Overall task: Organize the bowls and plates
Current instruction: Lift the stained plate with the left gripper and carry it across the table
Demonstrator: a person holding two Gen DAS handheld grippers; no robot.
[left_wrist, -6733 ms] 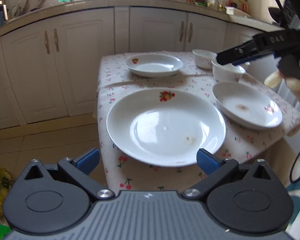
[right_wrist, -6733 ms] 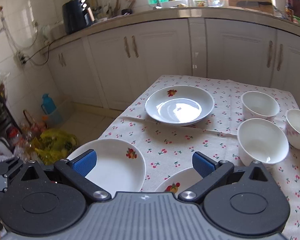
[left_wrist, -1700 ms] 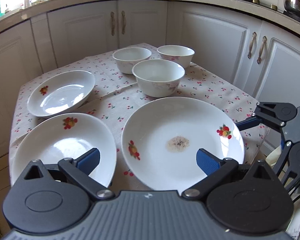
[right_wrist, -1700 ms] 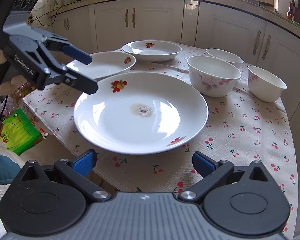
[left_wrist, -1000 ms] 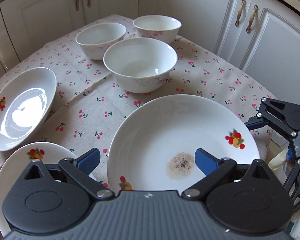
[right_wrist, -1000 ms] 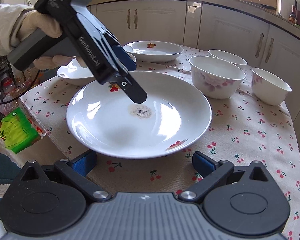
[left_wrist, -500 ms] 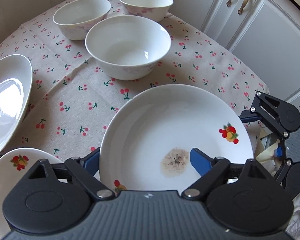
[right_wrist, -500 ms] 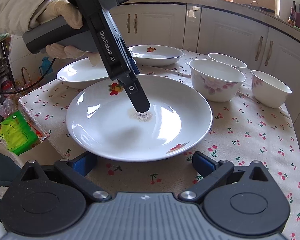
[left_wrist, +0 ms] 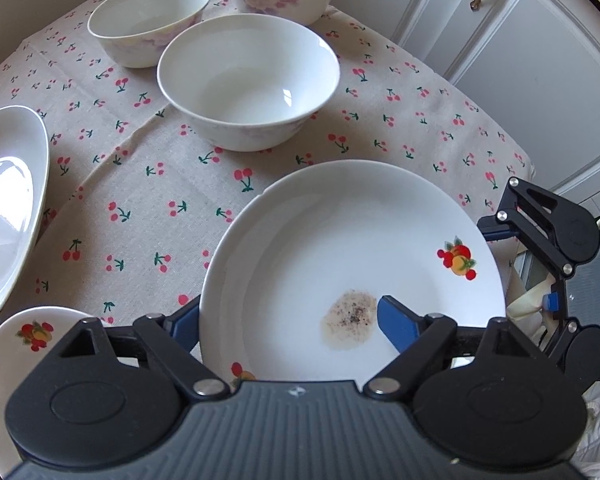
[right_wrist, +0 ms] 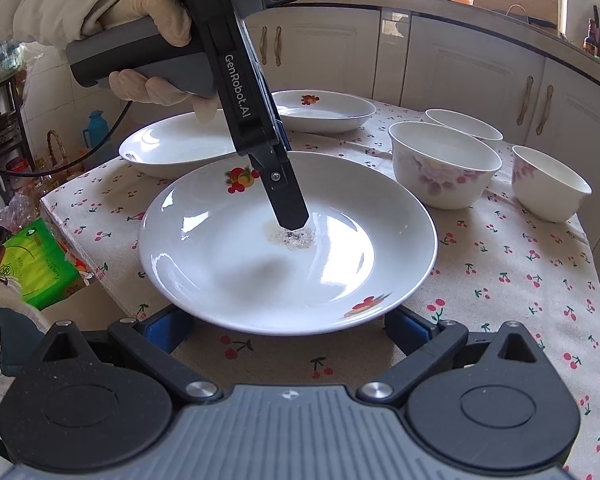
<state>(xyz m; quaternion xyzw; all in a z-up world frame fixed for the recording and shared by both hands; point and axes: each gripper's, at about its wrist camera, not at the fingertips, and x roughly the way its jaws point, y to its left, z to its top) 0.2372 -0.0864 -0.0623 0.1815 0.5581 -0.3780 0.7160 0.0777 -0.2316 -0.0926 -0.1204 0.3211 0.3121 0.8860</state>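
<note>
on the table (right_wrist: 480, 280) a large plate (right_wrist: 228, 272) is set at the near edge, low in the centre of the right wrist view. behind it, upper left, two more plates (right_wrist: 172, 148) (right_wrist: 332, 114) are placed. three bowls (right_wrist: 444, 168) (right_wrist: 548, 184) (right_wrist: 464, 126) are grouped at the upper right. a packet (right_wrist: 36, 264) is seen below the table edge, at far left.

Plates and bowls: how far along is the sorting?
Nothing looks stacked yet: three bowls and two smaller plates sit apart on the tablecloth. In hand: the left gripper straddles the rim of the large stained plate, one finger inside and one outside, jaws closing; the plate sits on the cloth. The right gripper waits open at its near edge. All stacking is left.
</note>
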